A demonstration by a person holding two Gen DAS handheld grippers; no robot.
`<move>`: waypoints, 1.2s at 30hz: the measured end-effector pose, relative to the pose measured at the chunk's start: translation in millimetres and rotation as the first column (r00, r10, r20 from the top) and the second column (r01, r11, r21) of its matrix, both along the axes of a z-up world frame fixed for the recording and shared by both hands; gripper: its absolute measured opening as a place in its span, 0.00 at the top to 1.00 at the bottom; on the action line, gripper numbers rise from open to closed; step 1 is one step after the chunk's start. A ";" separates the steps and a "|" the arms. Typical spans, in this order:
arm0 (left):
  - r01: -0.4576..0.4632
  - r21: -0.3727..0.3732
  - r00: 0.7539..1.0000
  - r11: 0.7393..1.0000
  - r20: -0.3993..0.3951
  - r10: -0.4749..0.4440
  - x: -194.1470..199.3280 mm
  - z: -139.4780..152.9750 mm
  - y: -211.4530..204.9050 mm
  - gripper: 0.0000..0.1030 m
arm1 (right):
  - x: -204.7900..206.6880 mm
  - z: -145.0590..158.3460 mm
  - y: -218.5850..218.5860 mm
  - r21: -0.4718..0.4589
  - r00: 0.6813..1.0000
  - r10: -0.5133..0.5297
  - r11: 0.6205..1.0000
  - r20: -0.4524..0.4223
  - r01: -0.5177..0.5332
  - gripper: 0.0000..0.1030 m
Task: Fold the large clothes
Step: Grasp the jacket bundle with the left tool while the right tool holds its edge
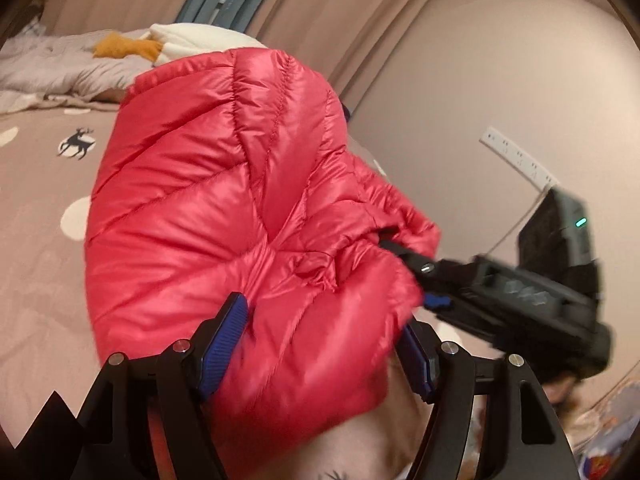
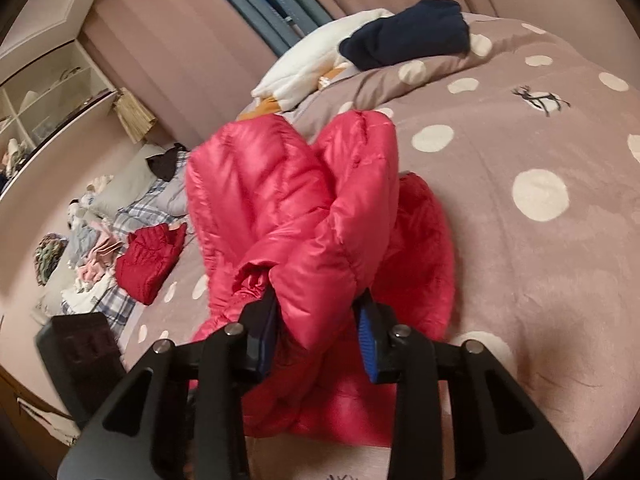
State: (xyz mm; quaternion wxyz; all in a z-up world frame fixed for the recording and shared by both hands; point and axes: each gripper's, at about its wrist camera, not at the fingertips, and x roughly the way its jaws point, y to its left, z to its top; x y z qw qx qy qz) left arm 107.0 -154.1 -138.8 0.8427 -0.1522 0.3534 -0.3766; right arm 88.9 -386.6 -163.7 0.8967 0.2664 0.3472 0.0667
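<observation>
1. Nearest my left wrist lens, the left tool (image 1: 324, 344) has its blue ribbed pads either side of a thick bunch of the red puffer jacket (image 1: 224, 184); both pads press into the fabric, so I read it as grasping the jacket.
2. From that view the right tool (image 1: 416, 276) comes in from 3 o'clock, blurred, its tips buried in a fold of the jacket's edge.
3. On the right wrist view the right tool (image 2: 318, 332) is clenched on a gathered ridge of the jacket (image 2: 304, 216), pads dented into the padding.
4. Between the two tools the jacket is lifted and bunched over the bed (image 2: 520, 264); its long axis runs from 6 toward 12 o'clock, ending in two rounded lobes, with lower folds sagging onto the cover.
5. Shiny, slick nylon with stitched diagonal quilting gives the jacket puffy, wrinkled panels.
6. Bedding is a matte dusty-pink cover with cream dots and a small deer print (image 2: 540, 98).
7. At 12 o'clock lie a cream blanket (image 2: 304, 68) and a folded navy garment (image 2: 408, 36); at 9 o'clock a second red quilted piece (image 2: 148, 260) rests beside a jumble of clothes.
8. Beige curtains (image 1: 360, 12) hang behind.
</observation>
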 end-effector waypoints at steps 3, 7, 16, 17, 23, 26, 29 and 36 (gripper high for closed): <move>-0.029 -0.109 0.999 0.994 -0.035 0.025 -0.2 -1.0 19.2 0.32 | 0.7 -9.6 -3.5 -0.070 0.996 -0.054 0.996 -0.075 0.048 0.69; -0.234 -0.185 0.972 0.955 -0.073 0.224 9.2 4.0 55.9 0.32 | 6.4 -33.4 -15.5 -0.041 0.987 -0.056 0.998 -0.150 0.051 0.70; -0.577 -0.013 0.816 0.816 0.003 0.577 52.7 7.9 76.1 0.32 | 6.7 -50.1 -12.1 -0.212 0.962 -0.041 0.977 -0.270 -0.018 0.69; -0.569 -0.006 0.822 0.823 0.010 0.569 59.3 4.7 73.7 0.32 | 7.2 -52.0 -12.7 -0.218 0.959 -0.041 0.976 -0.280 -0.021 0.69; -0.509 0.066 0.860 0.858 0.003 0.510 83.3 -20.1 41.0 0.32 | 1.3 -43.2 -35.1 -0.212 0.948 -0.149 0.973 -0.283 0.090 0.37; -0.457 0.047 0.889 0.888 0.021 0.457 83.5 -15.3 35.1 0.32 | -11.7 -16.6 -46.6 -0.235 0.946 -0.247 0.952 -0.210 0.196 0.37; -0.444 0.043 0.896 0.895 0.014 0.444 85.2 -16.0 34.4 0.32 | -18.9 25.3 -39.2 -0.295 0.953 -0.303 0.912 -0.019 0.284 0.37; -0.420 0.053 0.907 0.906 -0.004 0.421 102.1 -23.3 32.9 0.32 | 38.7 59.3 -5.7 -0.202 0.973 -0.126 0.965 0.194 0.165 0.50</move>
